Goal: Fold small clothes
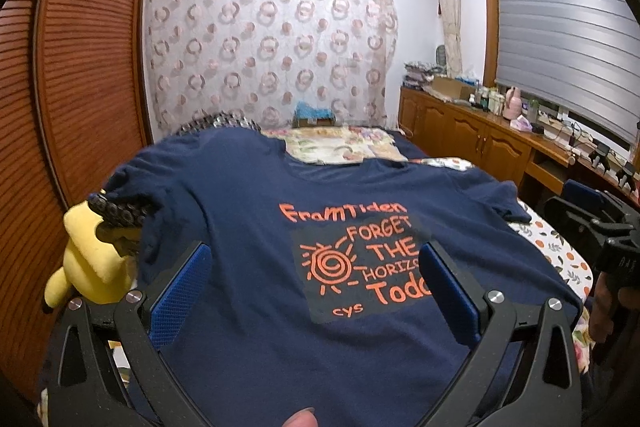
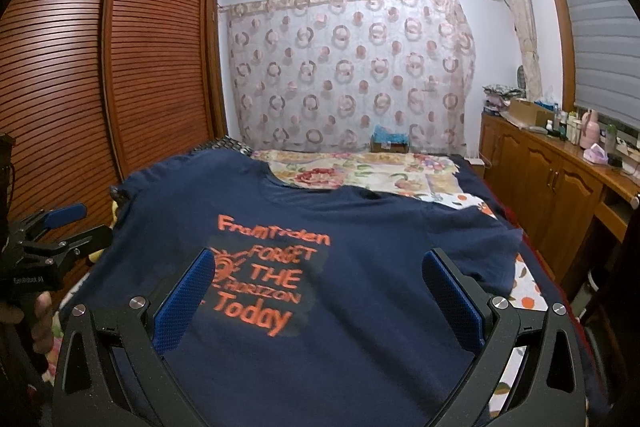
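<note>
Left wrist view shows the navy T-shirt [image 1: 256, 235] spread print-up on the bed [image 1: 560, 251], collar at the far end, hem nearest both claws, so its long axis runs straight away from them. The left gripper [image 1: 316, 291] hovers over the lower chest with its blue pads spread wide, holding nothing; a yellow plush toy [image 1: 88, 263] sits just beside the shirt's left sleeve. The right gripper [image 2: 320, 295] is likewise wide and empty, above the shirt's right half, with the right sleeve [image 2: 496, 247] ahead and to its right. Each claw is nearer its own side, which suits a lengthwise sleeve fold.
</note>
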`<state>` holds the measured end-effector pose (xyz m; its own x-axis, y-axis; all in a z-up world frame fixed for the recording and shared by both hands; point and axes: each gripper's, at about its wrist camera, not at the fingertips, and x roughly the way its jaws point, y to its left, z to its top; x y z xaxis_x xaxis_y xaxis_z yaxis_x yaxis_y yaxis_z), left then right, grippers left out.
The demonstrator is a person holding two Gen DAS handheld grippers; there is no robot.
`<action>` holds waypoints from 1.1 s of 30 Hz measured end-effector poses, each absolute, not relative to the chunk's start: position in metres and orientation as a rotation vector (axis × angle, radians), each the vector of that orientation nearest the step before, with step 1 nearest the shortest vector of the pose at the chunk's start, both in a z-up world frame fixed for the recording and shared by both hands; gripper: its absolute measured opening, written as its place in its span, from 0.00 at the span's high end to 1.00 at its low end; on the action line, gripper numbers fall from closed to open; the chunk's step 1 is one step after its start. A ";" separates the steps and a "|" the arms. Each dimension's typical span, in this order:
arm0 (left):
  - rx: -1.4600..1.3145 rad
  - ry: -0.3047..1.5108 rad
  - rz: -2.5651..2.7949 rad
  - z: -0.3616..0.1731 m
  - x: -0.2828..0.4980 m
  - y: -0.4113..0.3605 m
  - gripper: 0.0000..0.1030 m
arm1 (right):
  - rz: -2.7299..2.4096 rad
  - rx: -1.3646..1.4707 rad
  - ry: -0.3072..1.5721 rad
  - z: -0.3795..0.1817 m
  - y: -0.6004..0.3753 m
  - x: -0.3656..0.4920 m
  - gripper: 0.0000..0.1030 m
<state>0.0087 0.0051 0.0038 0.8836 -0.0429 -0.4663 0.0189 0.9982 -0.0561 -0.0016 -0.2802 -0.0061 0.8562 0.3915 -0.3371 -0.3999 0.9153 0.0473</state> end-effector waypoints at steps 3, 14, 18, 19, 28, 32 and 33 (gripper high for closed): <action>-0.061 0.512 -0.053 -0.008 0.021 0.006 0.00 | 0.388 -0.059 0.366 -0.011 -0.287 0.010 0.00; 0.023 0.587 -0.071 -0.033 0.082 0.001 0.00 | 0.295 -0.116 0.454 -0.011 -0.314 0.054 0.00; 0.046 0.625 -0.105 -0.038 0.107 -0.007 0.00 | 0.244 -0.093 0.499 -0.003 -0.321 0.074 0.01; 0.053 0.630 -0.111 -0.039 0.112 -0.009 0.00 | 0.233 -0.090 0.512 -0.002 -0.318 0.077 0.01; 0.143 0.718 -0.215 -0.052 0.161 -0.047 0.00 | 0.136 -0.003 0.621 0.014 -0.320 0.118 0.04; 0.180 0.765 -0.261 -0.060 0.184 -0.061 0.00 | 0.127 0.004 0.655 0.022 -0.312 0.132 0.04; 0.188 0.776 -0.269 -0.063 0.189 -0.063 0.00 | 0.128 0.004 0.661 0.023 -0.312 0.138 0.04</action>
<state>0.1886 -0.0634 -0.0628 0.6825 -0.1699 -0.7109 0.3071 0.9492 0.0680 0.1377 -0.3115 0.0229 0.7817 0.1193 -0.6122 -0.1169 0.9922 0.0440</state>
